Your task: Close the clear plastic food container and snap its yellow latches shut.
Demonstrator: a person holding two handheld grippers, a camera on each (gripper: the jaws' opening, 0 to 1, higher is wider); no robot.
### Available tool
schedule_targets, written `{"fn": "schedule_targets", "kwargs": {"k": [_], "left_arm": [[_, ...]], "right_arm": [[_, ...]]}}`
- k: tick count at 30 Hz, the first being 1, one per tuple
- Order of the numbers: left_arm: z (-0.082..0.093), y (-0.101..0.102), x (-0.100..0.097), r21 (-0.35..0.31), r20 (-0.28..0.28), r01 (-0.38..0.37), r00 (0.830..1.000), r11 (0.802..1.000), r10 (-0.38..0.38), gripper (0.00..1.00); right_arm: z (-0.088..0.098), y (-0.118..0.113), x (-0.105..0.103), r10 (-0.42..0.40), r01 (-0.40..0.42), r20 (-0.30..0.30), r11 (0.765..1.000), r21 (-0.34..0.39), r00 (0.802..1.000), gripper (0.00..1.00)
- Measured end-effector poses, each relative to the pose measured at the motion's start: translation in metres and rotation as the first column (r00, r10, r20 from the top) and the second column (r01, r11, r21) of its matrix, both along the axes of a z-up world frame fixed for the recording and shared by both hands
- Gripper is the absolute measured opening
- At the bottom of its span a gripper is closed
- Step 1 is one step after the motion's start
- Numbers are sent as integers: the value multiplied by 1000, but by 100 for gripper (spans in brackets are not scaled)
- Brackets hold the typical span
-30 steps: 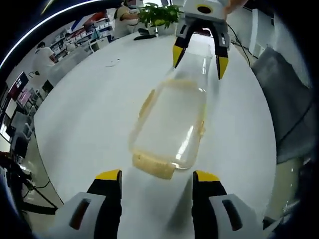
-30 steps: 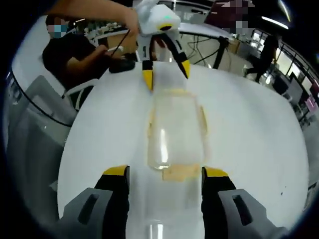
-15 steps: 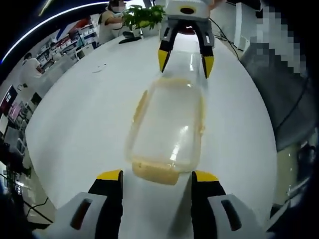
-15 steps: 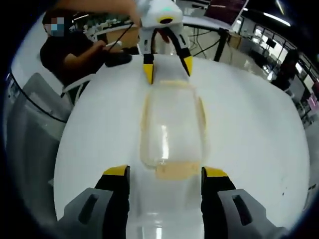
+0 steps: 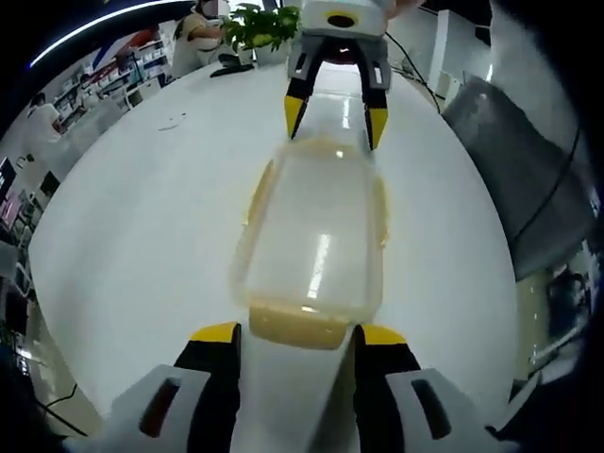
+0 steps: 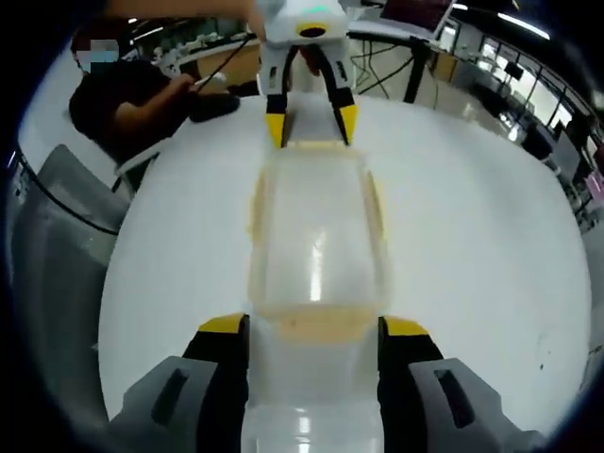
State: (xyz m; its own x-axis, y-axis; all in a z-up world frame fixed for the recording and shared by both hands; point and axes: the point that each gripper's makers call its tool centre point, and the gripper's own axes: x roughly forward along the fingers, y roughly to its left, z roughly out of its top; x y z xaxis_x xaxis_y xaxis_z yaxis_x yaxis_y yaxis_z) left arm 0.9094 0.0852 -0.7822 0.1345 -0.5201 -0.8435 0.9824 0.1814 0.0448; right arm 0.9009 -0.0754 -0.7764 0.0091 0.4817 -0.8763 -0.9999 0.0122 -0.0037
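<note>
Both grippers have closed in on the container's two short ends since a second ago, when each stood off from it with bare counter between.

Nearest, left gripper view: my left gripper has its jaws spread, and the yellow end latch now sits right between the tips, touching or nearly so. Right gripper view: my right gripper is likewise spread, with the opposite end latch lying between its tips.

Middle ground: the clear plastic food container lies flat on the white counter, lid seated on top as far as I can tell. Yellow side latches run along the long edges; I cannot tell whether they are snapped down.

Far end: each view shows the other gripper facing me over the far rim, jaws apart and straddling that end.

Judgement: the container looks squared up lengthwise between the two grippers, so the closing step seems done and the end latches look next. Pressing both ends together should keep the box from sliding on the smooth counter.

Beyond: a potted plant and seated people at the counter's far edge.
</note>
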Motion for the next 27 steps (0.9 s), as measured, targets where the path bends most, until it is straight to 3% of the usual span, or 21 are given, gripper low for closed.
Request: {"fn": "schedule_targets", "kwargs": {"k": [27], "left_arm": [[5, -15, -3, -15, -18, 70, 997, 997, -70, 37]], "right_arm": [[-18, -2, 13, 34, -34, 3, 998, -50, 999, 44]]}}
